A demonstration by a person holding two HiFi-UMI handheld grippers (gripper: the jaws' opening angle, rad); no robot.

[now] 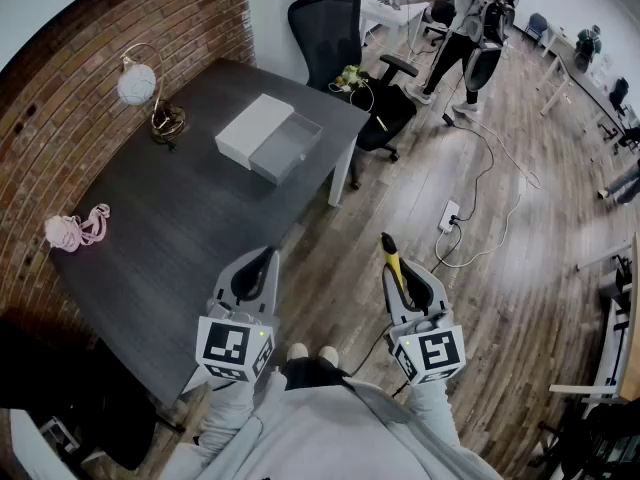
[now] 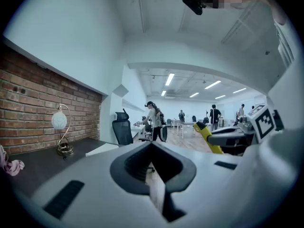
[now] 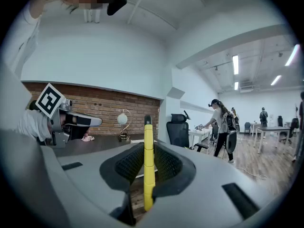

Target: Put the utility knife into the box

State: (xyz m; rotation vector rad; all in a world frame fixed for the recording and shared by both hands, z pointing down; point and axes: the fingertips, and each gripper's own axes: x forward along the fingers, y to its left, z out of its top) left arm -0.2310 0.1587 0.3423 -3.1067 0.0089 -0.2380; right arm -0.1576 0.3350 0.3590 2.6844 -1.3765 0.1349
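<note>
My right gripper (image 1: 401, 270) is shut on a yellow utility knife (image 1: 393, 261), whose black tip sticks out forward over the wooden floor. In the right gripper view the knife (image 3: 148, 165) stands upright, clamped between the jaws. My left gripper (image 1: 262, 265) hangs near the dark table's front corner, jaws closed with nothing between them (image 2: 154, 175). The box (image 1: 284, 148), a grey open tray beside its white lid (image 1: 253, 128), lies on the far part of the dark table (image 1: 190, 238), well ahead of both grippers.
A globe lamp (image 1: 140, 86) stands at the table's back left and a pink cord bundle (image 1: 75, 230) lies at its left edge. A black office chair (image 1: 345, 43) is beyond the table. A person (image 1: 470, 28) stands far off; cables and a power strip (image 1: 449, 215) lie on the floor.
</note>
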